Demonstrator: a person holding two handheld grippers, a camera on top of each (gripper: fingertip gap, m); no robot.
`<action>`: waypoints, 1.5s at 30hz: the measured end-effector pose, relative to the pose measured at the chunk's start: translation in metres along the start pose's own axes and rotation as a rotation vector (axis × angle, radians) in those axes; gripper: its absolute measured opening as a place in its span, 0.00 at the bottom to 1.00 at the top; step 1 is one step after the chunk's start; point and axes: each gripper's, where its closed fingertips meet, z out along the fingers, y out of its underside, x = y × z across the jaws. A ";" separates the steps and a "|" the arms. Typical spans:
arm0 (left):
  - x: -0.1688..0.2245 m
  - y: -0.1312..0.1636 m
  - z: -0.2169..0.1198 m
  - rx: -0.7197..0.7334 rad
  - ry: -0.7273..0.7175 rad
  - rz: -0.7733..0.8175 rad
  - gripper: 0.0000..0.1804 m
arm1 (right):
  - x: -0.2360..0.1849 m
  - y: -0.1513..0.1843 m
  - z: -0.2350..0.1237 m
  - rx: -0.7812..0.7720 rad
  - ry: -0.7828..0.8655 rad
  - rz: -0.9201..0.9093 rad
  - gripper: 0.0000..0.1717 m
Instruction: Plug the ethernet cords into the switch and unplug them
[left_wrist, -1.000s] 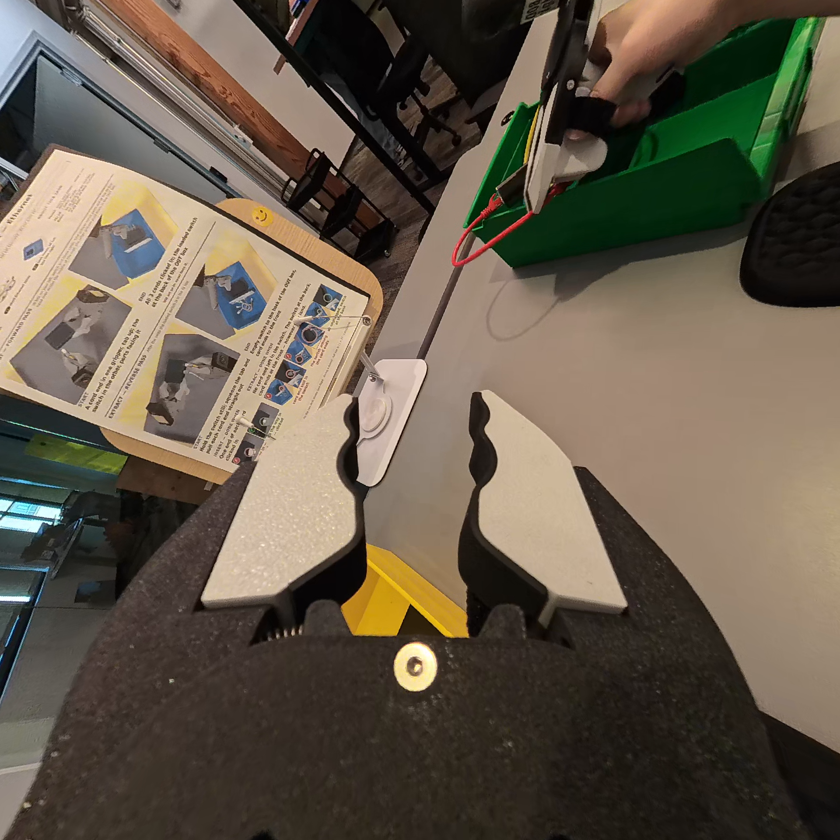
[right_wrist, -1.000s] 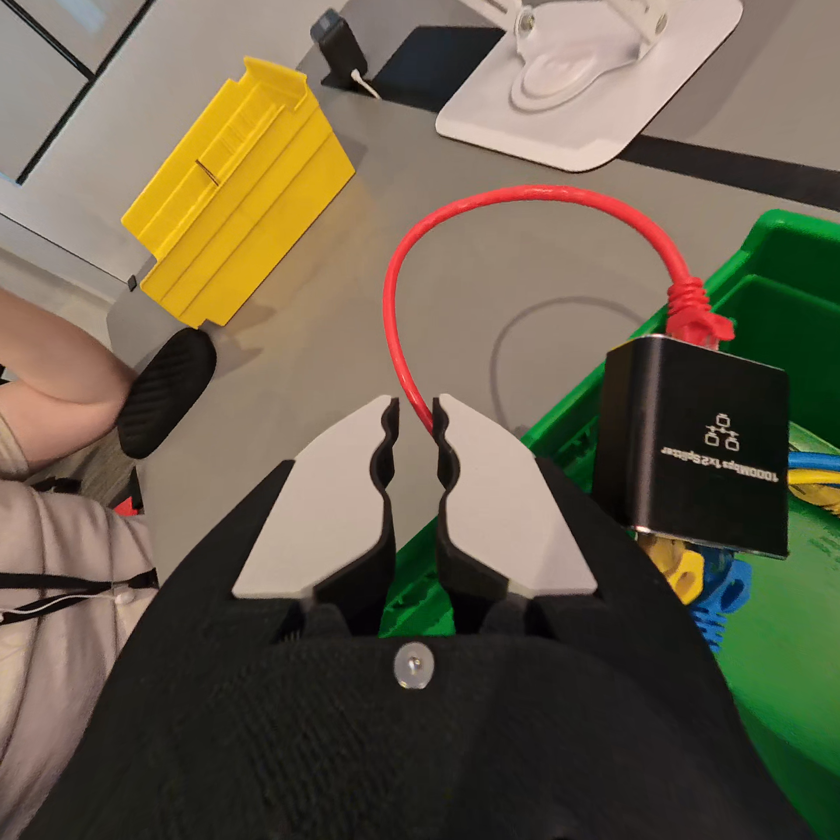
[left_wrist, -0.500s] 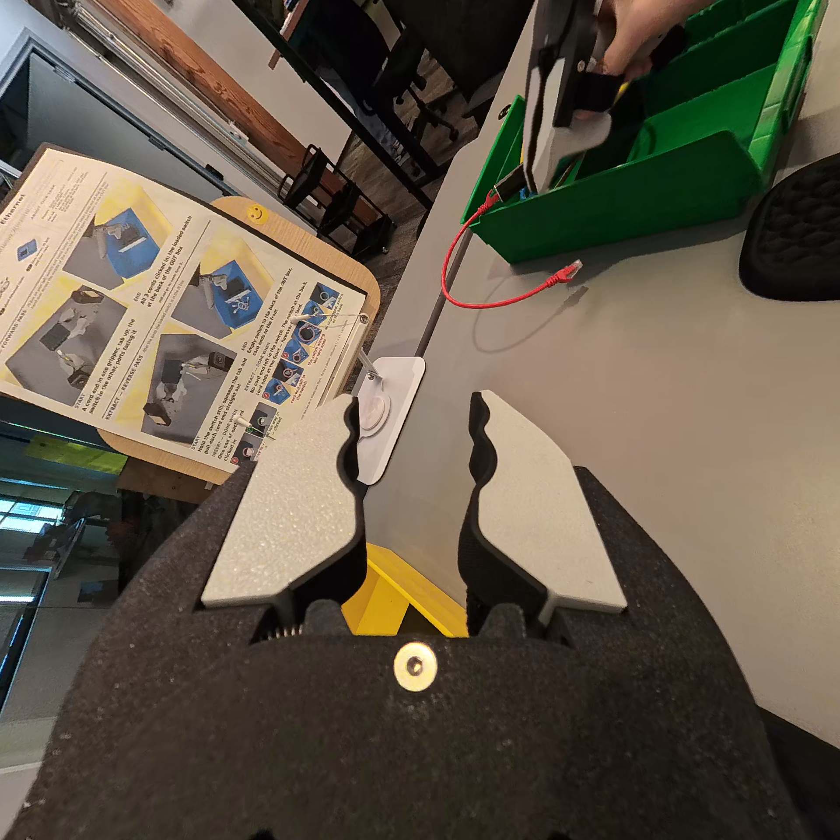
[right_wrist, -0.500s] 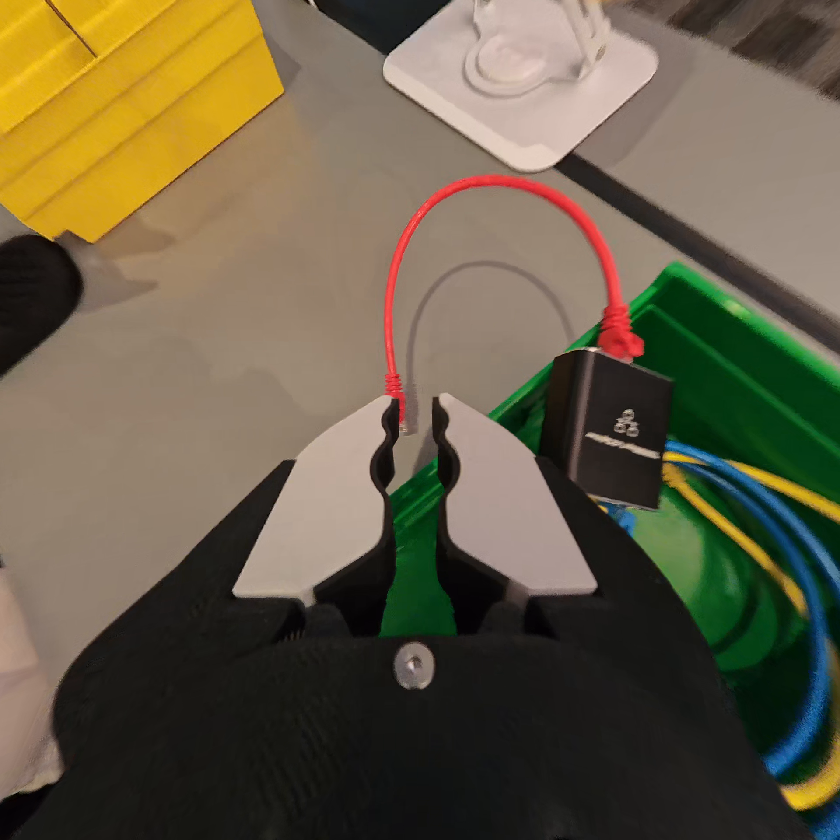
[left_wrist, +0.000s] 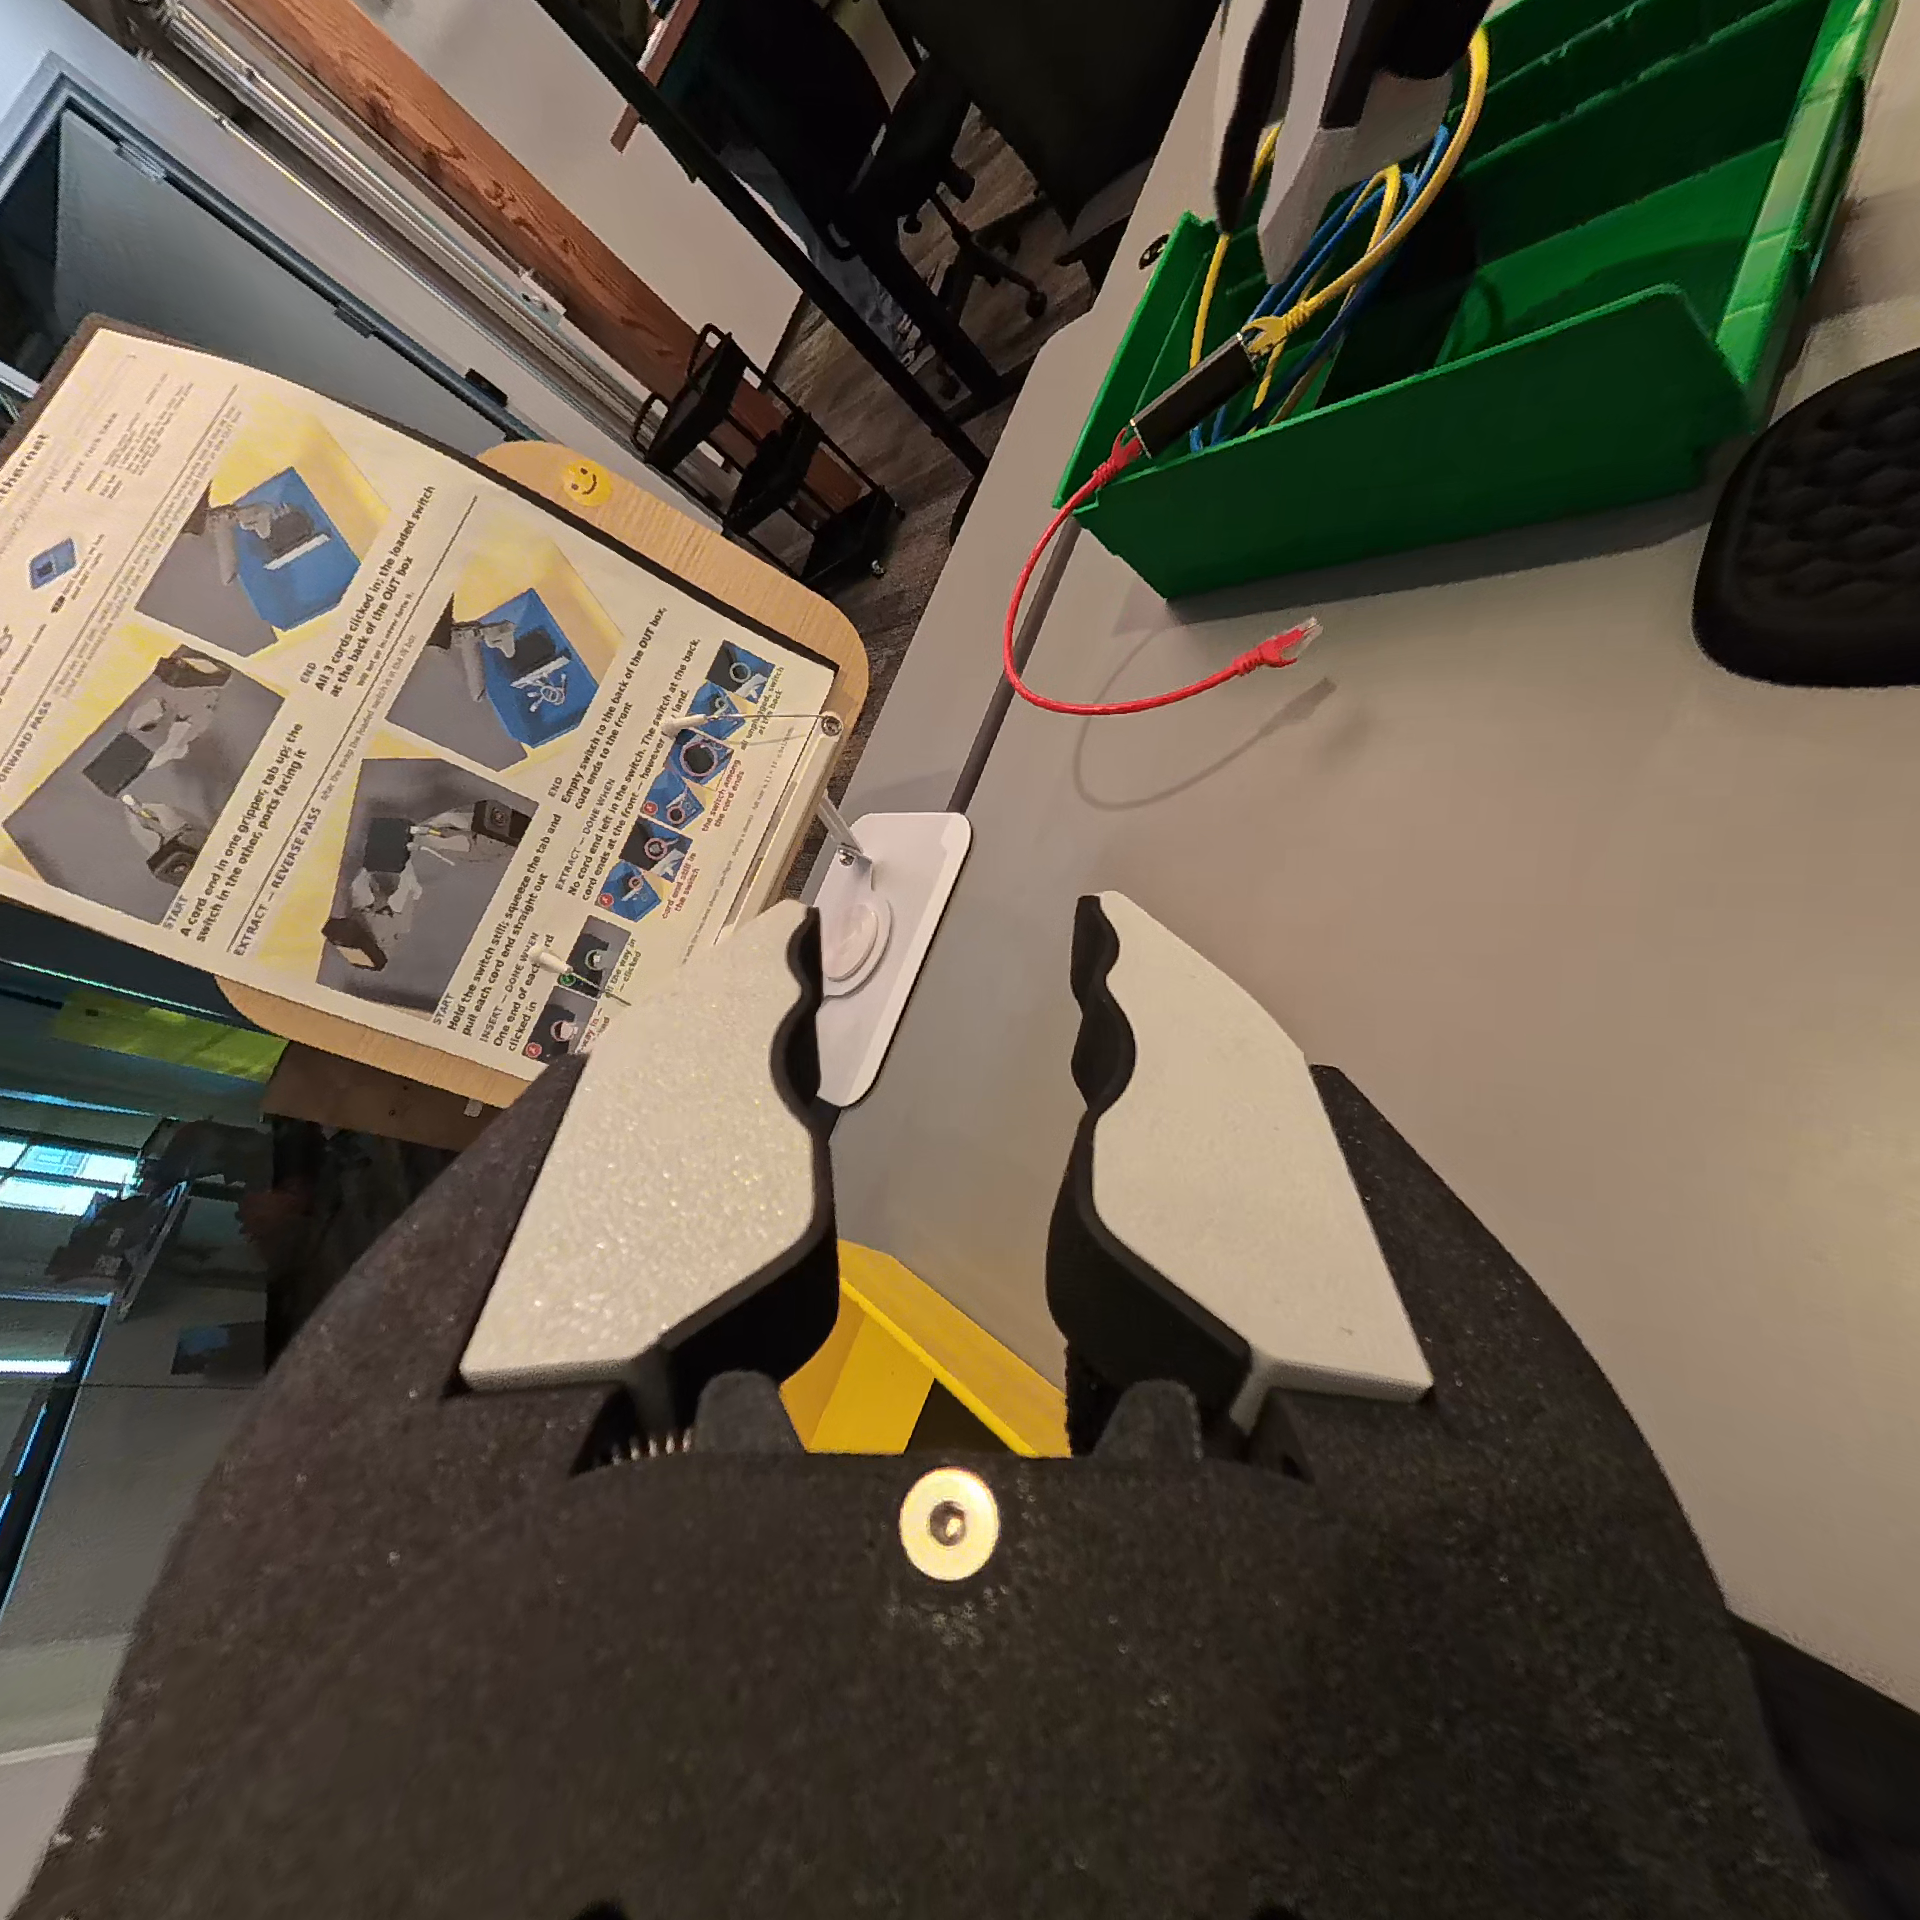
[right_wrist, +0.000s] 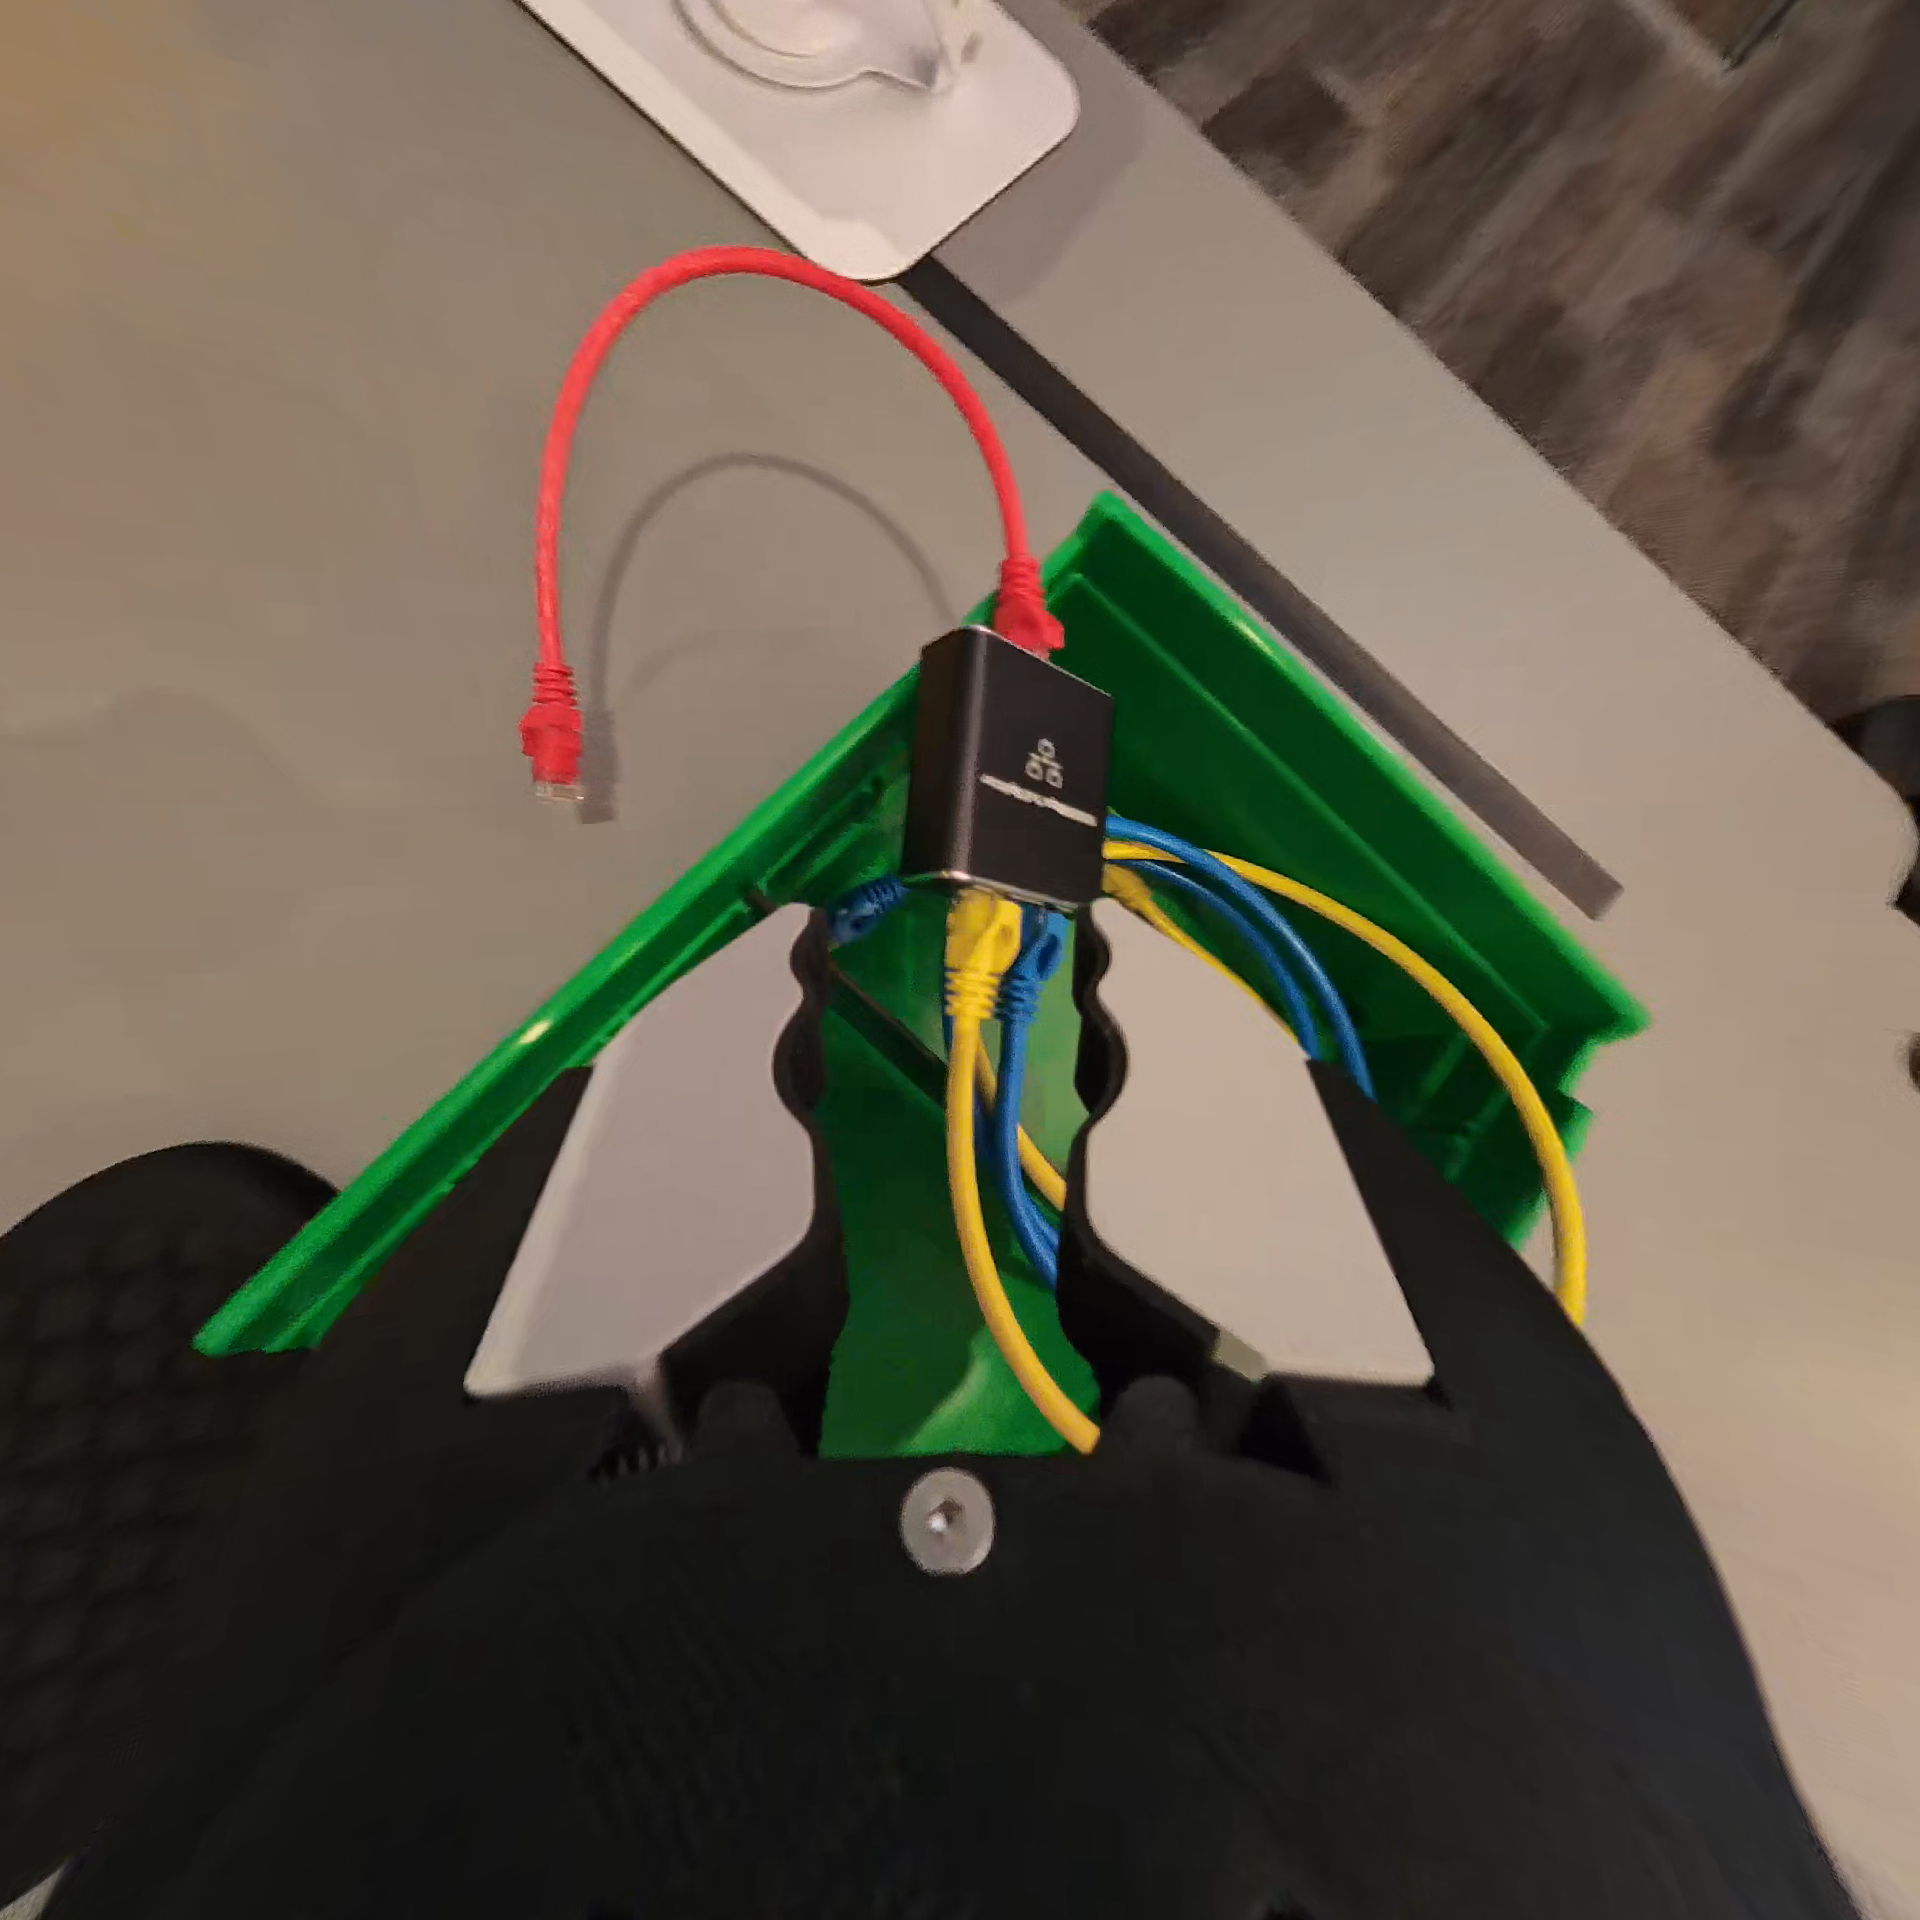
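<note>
Black and boxy, the switch (right_wrist: 1003, 769) rests on the near corner of the green bin (right_wrist: 1351, 790), tilted over the rim. A red cord (right_wrist: 769, 281) is plugged into its far end and arcs out over the grey bench (right_wrist: 312, 468); the free red plug (right_wrist: 551, 738) hangs just above the bench surface, loose and apart from everything. At the switch's near end a yellow cord (right_wrist: 971, 1039) and a blue cord (right_wrist: 1029, 997) are plugged in side by side and loop back into the bin.

Just behind those two plugs, the right hand-held gripper (right_wrist: 940, 997) is spread wide, its fingers on either side of the yellow and blue cords without pressing on them. The left hand-held gripper (left_wrist: 940, 997) is also spread, with only bare bench between its fingers, well apart from the bin.

Beyond the left fingertips stands a white stand base (left_wrist: 894, 935) carrying a wooden board with an instruction sheet (left_wrist: 364, 727). A yellow bin (left_wrist: 914, 1351) shows below the left fingers, and a black padded object (left_wrist: 1829, 540) lies beside the green bin.
</note>
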 end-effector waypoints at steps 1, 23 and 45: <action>0.001 0.000 0.001 -0.001 0.003 0.003 0.25 | -0.002 -0.004 0.003 -0.015 -0.007 -0.014 0.31; 0.002 0.003 0.002 -0.018 0.010 0.014 0.25 | 0.036 -0.026 0.036 -0.159 0.411 -0.223 0.15; 0.016 0.005 0.013 -0.047 0.044 0.042 0.25 | 0.048 0.030 0.001 -0.243 -0.361 0.534 0.15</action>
